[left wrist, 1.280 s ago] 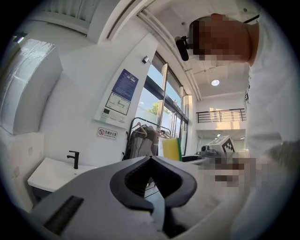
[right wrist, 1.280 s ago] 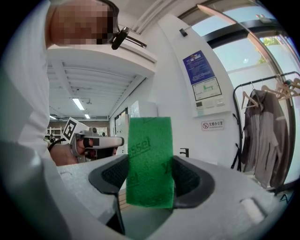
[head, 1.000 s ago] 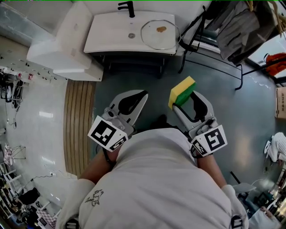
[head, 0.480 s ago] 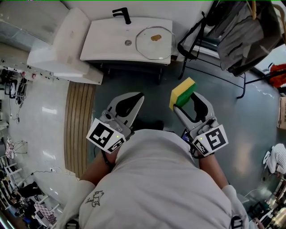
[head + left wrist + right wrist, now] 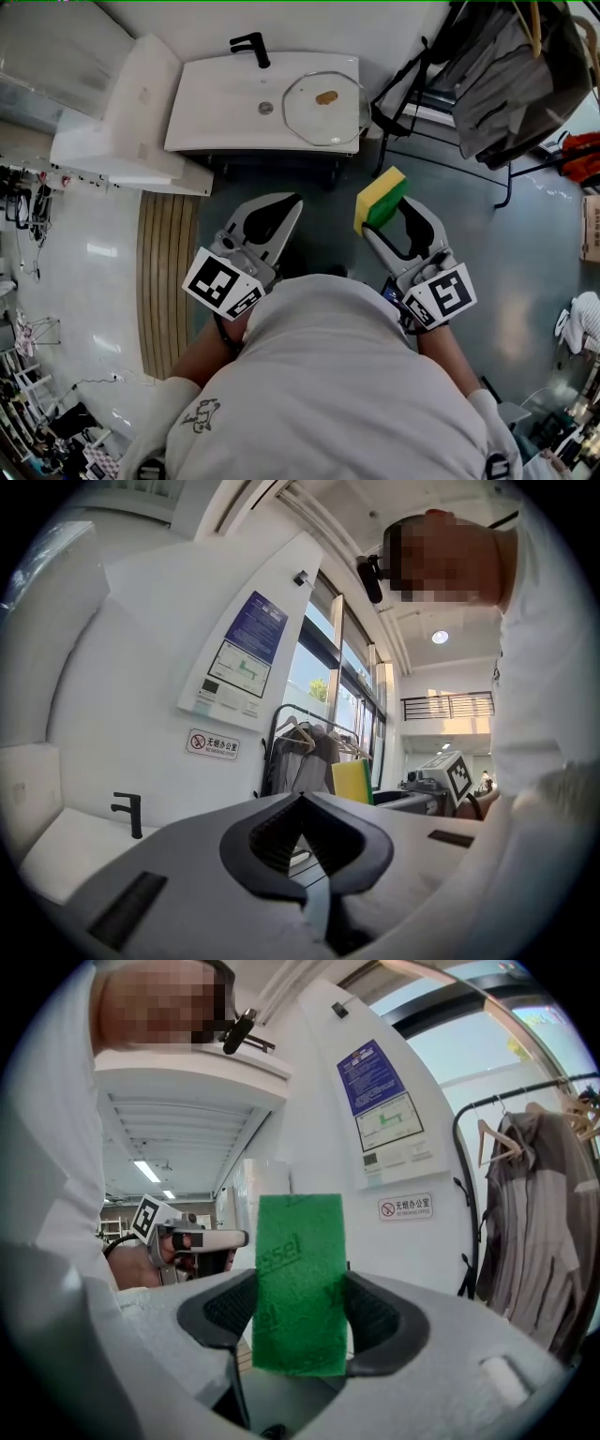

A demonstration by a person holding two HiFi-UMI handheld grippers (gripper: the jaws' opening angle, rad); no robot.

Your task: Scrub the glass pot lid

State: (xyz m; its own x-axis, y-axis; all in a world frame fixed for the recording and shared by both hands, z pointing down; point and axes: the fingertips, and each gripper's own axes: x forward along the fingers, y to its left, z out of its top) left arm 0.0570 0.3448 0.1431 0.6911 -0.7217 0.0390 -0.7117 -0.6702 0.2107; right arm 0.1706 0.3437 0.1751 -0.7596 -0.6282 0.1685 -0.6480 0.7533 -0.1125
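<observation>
Glass pot lid (image 5: 322,105) is seen lying flat on the right part of the white washbasin (image 5: 216,108), with a brown smear near its middle; it is shown in neither gripper view, and its clear rim is hard to trace; it lies well ahead of the sponge (image 5: 300,1269), apart from it; the sponge is pinched upright in the right gripper (image 5: 300,1327), and only "ssel" is legible on its green face; the left gripper (image 5: 302,808) is pressed together on nothing; print on the wall poster (image 5: 377,1082) is too small to be read.
</observation>
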